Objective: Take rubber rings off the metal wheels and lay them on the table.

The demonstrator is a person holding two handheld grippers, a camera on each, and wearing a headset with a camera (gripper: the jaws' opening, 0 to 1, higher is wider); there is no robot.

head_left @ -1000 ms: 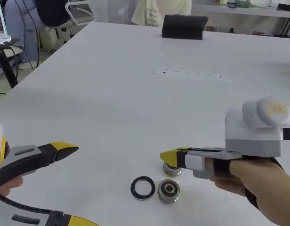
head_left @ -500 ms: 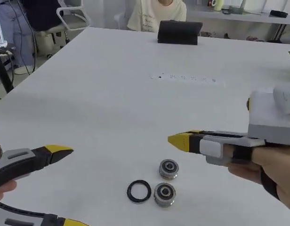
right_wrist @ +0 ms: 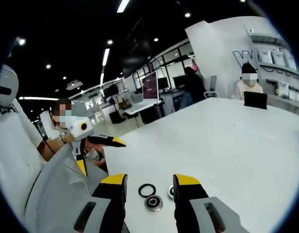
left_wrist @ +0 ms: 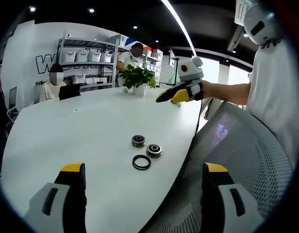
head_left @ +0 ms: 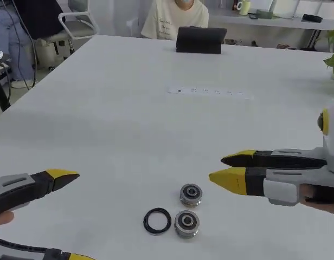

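Head view: a black rubber ring (head_left: pixel 157 221) lies flat on the white table (head_left: pixel 129 119) just beside two metal wheels (head_left: pixel 187 223), while the left gripper (head_left: pixel 71 215) has its jaws wide apart and the right gripper (head_left: pixel 218 168) has its jaws a little apart.

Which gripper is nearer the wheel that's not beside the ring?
Right. The right gripper is just right of that wheel; the left gripper is far off to its left.

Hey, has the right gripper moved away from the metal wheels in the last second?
Yes. The right gripper has pulled back to the right, off the farther metal wheel it covered, and its jaws stand open.
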